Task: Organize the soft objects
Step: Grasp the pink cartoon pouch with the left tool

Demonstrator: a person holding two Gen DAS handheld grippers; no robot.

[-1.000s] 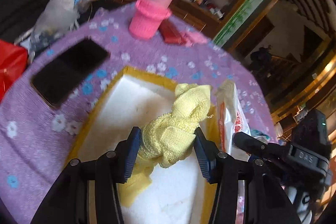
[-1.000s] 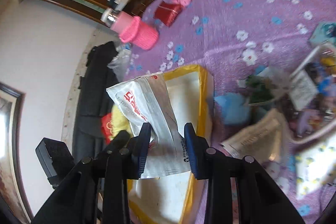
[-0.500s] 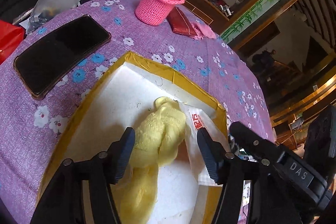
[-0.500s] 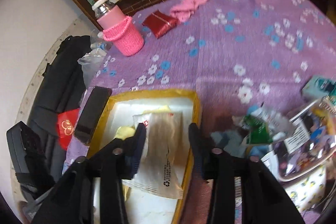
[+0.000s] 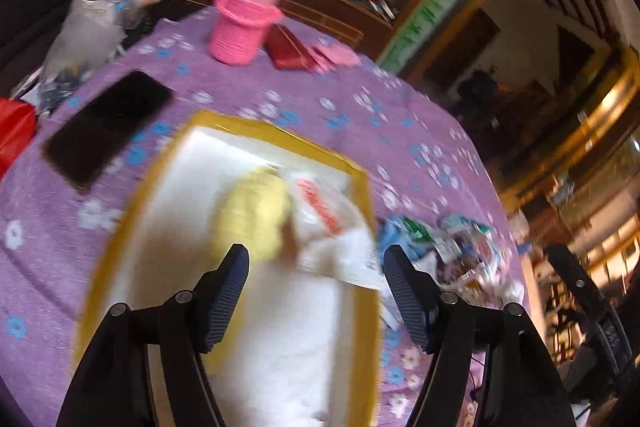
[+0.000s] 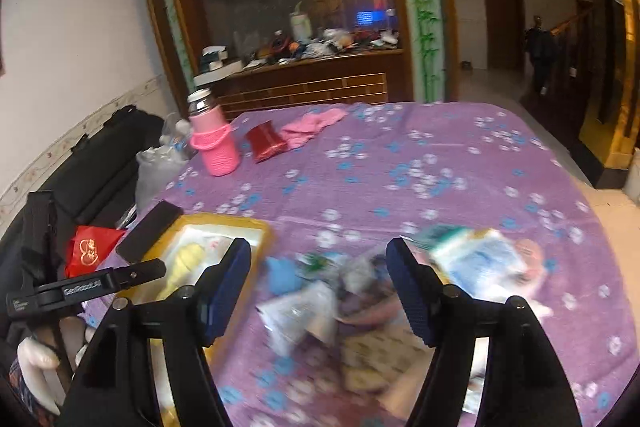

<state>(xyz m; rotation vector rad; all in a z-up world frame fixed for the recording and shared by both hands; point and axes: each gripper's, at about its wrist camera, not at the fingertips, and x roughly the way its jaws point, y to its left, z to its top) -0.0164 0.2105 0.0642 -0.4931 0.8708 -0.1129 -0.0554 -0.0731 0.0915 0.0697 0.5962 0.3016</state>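
Observation:
A yellow knotted cloth point(image 5: 252, 215) and a white plastic pouch with red print point(image 5: 332, 227) lie in the yellow-rimmed white tray point(image 5: 276, 131). My left gripper point(image 5: 316, 287) is open and empty, raised above the tray. My right gripper point(image 6: 320, 283) is open and empty, above a blurred pile of soft packets and cloths point(image 6: 360, 291) to the right of the tray point(image 6: 260, 227). The yellow cloth point(image 6: 184, 259) shows in the tray there too.
A black phone point(image 5: 108, 127) lies left of the tray. A pink knit-sleeved bottle point(image 5: 244, 27), a red pouch point(image 5: 288, 47) and a pink cloth point(image 5: 336, 55) sit at the far side of the purple flowered tablecloth point(image 6: 440, 163). A red bag point(image 6: 90, 251) is beside the table.
Both grippers let go of their loads in the tray, the left the yellow cloth and the right the white pouch. Both opened and pulled back; the right swung over to the pile.

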